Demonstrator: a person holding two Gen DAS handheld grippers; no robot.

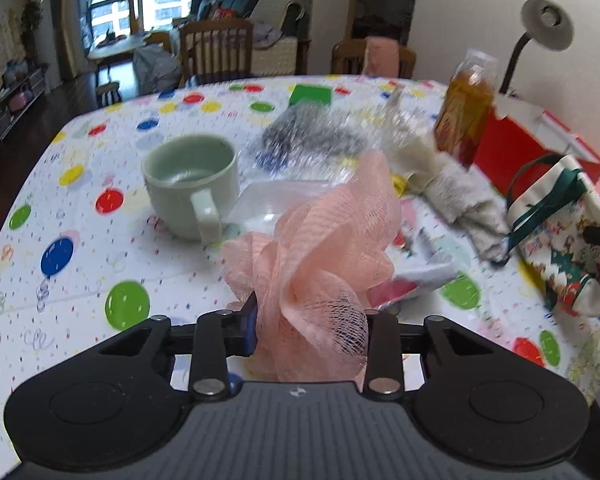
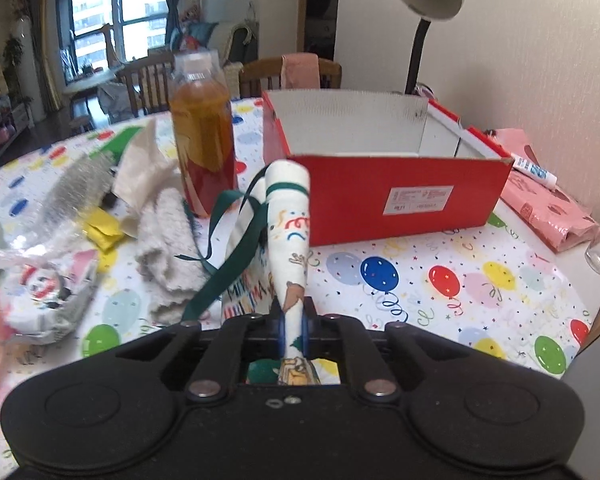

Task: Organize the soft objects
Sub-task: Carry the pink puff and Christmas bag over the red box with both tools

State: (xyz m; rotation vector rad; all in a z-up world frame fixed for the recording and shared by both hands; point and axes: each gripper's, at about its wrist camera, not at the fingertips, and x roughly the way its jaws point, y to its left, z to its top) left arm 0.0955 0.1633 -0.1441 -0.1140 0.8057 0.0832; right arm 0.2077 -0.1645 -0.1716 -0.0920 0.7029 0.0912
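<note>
My right gripper (image 2: 293,330) is clamped on the printed cloth bag (image 2: 290,216), which stands upright; the open red box (image 2: 400,196) lies just beyond, slightly right, nearer this hand. My left gripper (image 1: 306,326) pinches the pink bath puff (image 1: 320,248).

pink mesh pouf (image 1: 320,256): bunched, lifted | printed cloth bag (image 2: 290,240): pinched, green straps dangling

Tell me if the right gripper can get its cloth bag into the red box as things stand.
Probably yes: the right gripper is shut on the cloth bag, and the red box stands open-topped just ahead, nothing between.
</note>
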